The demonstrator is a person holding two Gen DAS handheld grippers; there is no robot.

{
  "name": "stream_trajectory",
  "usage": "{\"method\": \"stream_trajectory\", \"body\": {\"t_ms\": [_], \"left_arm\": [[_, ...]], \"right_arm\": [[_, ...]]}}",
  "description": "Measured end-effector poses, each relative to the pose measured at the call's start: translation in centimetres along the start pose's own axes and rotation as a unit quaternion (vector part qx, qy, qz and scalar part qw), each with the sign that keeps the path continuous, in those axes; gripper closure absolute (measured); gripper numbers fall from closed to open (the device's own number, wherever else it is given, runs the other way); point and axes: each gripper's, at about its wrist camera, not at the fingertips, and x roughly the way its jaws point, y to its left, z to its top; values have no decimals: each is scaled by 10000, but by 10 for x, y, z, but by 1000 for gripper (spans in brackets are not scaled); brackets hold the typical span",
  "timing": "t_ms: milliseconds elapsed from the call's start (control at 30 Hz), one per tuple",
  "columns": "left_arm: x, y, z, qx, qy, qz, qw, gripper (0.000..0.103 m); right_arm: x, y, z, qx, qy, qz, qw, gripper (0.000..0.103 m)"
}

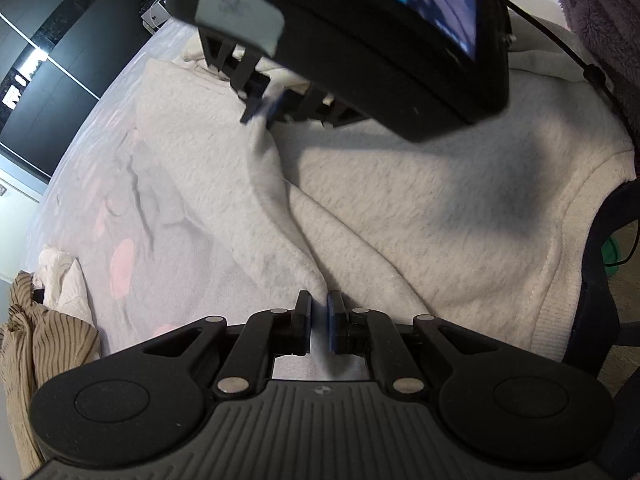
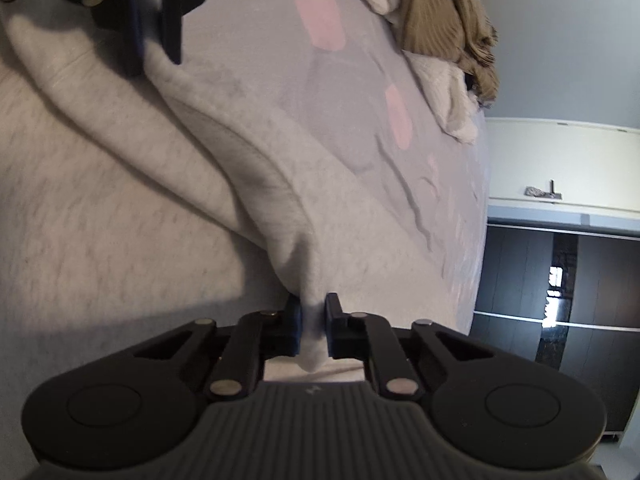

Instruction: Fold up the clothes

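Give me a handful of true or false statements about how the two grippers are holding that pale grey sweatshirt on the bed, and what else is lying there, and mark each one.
1. The left gripper is shut on the pale grey sweatshirt. True.
2. The right gripper is open and holds nothing. False: it pinches a fold of the same sweatshirt.
3. The sweatshirt lies fully flat. False: the edge between the two grippers is lifted off the bedsheet.
4. A tan ribbed garment lies heaped beside a white garment. True.
5. The bedsheet is plain black. False: it is light, with pink patches.
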Motion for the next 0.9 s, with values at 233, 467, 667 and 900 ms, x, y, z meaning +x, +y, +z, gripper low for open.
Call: {"method": "stream_trajectory", "body": {"t_ms": [233,467,667,900], "left_arm": [[-7,-3,0,168,-224,198,9994,93],[4,-1,-3,115,81,-14,9999,93],[-7,12,-2,-303,3,-156,9994,93],[-30,36,0,-1084,-451,-379,9924,81]], "right_arm": [[-3,2,-15,167,286,78,9994,93],[11,12,-19,716,140,443,9964,92],[12,13,-16,734,164,408,9963,87],[-17,3,-16,1108,94,362,9931,65]]}}
